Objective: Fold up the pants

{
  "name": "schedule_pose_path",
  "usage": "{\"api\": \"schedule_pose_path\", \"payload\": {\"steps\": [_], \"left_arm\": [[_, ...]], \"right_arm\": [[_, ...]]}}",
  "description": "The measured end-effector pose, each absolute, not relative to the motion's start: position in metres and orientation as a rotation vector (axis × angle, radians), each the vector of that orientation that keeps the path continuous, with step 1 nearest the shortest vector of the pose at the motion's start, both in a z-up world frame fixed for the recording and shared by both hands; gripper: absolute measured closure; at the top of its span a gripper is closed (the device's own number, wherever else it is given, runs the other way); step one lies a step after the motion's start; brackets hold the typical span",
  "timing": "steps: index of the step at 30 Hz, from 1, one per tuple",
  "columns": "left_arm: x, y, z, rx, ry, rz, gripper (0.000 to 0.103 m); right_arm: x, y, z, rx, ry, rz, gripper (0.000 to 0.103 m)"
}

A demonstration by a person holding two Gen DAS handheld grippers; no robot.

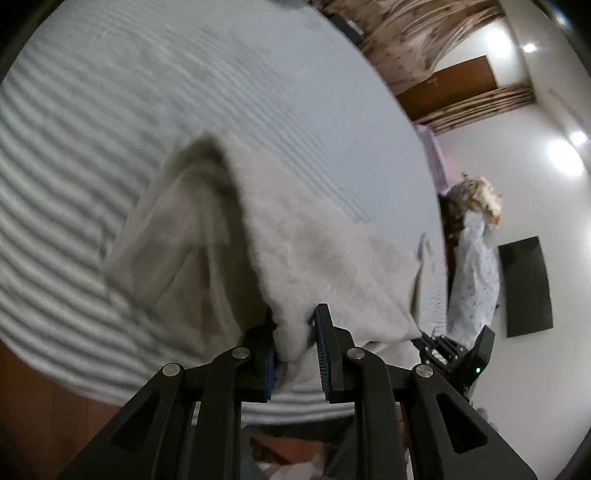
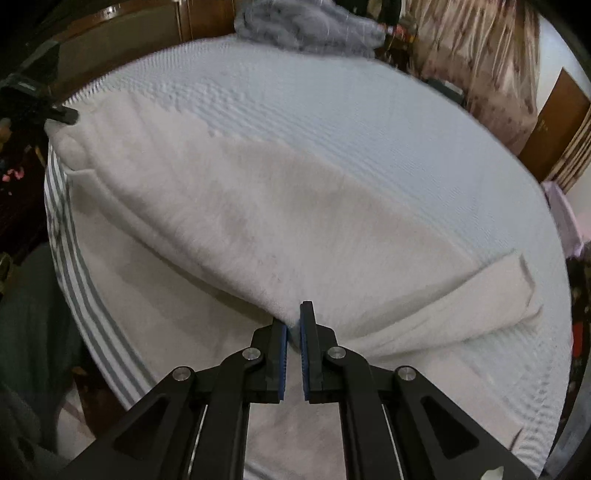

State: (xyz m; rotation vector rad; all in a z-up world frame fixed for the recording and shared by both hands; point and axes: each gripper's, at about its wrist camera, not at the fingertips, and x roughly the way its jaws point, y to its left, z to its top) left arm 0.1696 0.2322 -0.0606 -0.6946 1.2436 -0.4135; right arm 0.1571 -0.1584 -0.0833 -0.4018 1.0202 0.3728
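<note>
On the bed [image 2: 332,110], over its ribbed pale cover, the off-white pants [image 2: 258,229] are being held up at two places. Between the narrowly set fingers of the left gripper [image 1: 295,332] a bunched fold of the fabric is being clamped, the blue pads pressing on it from both sides. By the right gripper [image 2: 293,325] a thin edge of the same cloth is being pinched, its fingers almost touching each other.

From the left wrist view, the pants [image 1: 229,236] are being shown as a raised, tent-like fold with a shadowed hollow on its left side, and the right gripper [image 1: 454,350] is being glimpsed at the right, just beside the cloth's lower right corner. From the right wrist view, far more of the garment is being shown: a long ridge is running from the fingers to the far left, where the left gripper [image 2: 44,107] is being seen only as a dark shape at the cloth's end. A flat end of the pants is lying on the bed at the right, and grey stripes are being shown along the bed's near-left edge. A bluish heap of cloth [image 2: 310,26] is lying at the far side of the bed, visible only there.

Both views are being smeared by motion, so seams and the waistband cannot be told apart. Whatever lies under the lifted fold is being hidden. Dark surroundings at the left of the right wrist view cannot be made out.
</note>
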Motion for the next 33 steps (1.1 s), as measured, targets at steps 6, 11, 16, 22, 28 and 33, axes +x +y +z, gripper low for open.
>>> {"api": "schedule_pose_path", "payload": {"steps": [6, 11, 16, 22, 28, 33], "left_arm": [[0.149, 0.232, -0.079, -0.665, 1.248, -0.374, 0.078], [0.126, 0.252, -0.062, -0.681, 1.145, -0.330, 0.041], [0.100, 0.274, -0.065, -0.807, 1.124, -0.290, 0.036], [0.080, 0.275, -0.106, -0.969, 1.195, -0.262, 0.036], [0.084, 0.264, -0.123, -1.072, 1.167, -0.264, 0.036], [0.098, 0.255, -0.126, -1.143, 1.122, -0.236, 0.036]], "right_arm": [[0.161, -0.149, -0.116, -0.387, 1.076, 0.339, 0.084], [0.152, -0.149, -0.104, -0.307, 1.047, 0.341, 0.059], [0.133, -0.162, -0.096, -0.136, 1.040, 0.336, 0.056], [0.119, -0.188, -0.095, 0.133, 1.054, 0.296, 0.055], [0.120, -0.214, -0.101, 0.324, 1.080, 0.241, 0.055], [0.126, -0.224, -0.106, 0.442, 1.118, 0.163, 0.055]]}}
